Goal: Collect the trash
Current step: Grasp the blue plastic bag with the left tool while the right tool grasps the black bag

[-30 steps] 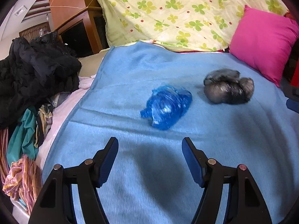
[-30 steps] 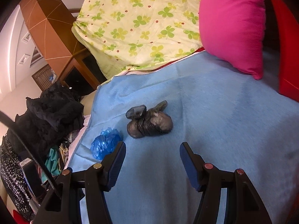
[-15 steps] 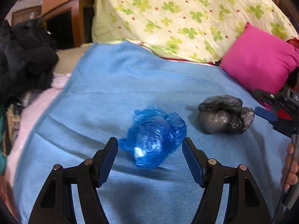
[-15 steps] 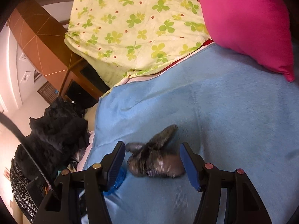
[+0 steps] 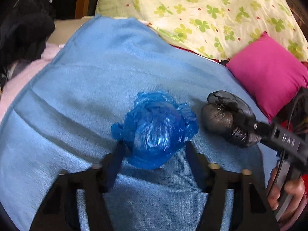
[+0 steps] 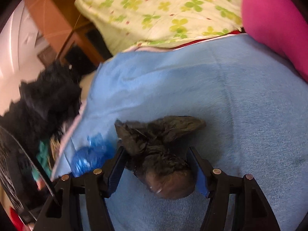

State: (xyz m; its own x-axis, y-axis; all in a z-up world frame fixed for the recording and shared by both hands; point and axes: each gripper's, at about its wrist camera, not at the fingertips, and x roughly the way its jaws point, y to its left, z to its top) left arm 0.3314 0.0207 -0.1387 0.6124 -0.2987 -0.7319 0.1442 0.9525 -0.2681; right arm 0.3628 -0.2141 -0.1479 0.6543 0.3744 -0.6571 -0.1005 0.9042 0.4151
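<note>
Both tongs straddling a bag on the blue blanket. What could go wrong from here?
1. The left tongs have just been closing on the crumpled blue bag; thin loose plastic may squash and slip out on the lift.
2. The right tongs straddle the black bag low on the soft blue blanket, so they could pinch fabric too.
3. The bags lie close, so the tongs may collide.

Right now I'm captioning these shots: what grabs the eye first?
A crumpled blue plastic bag lies mid-blanket between the left gripper jaws, which have just been closing. Beside it, a dark grey bag sits between the right gripper jaws. A pink pillow lies beyond.
</note>
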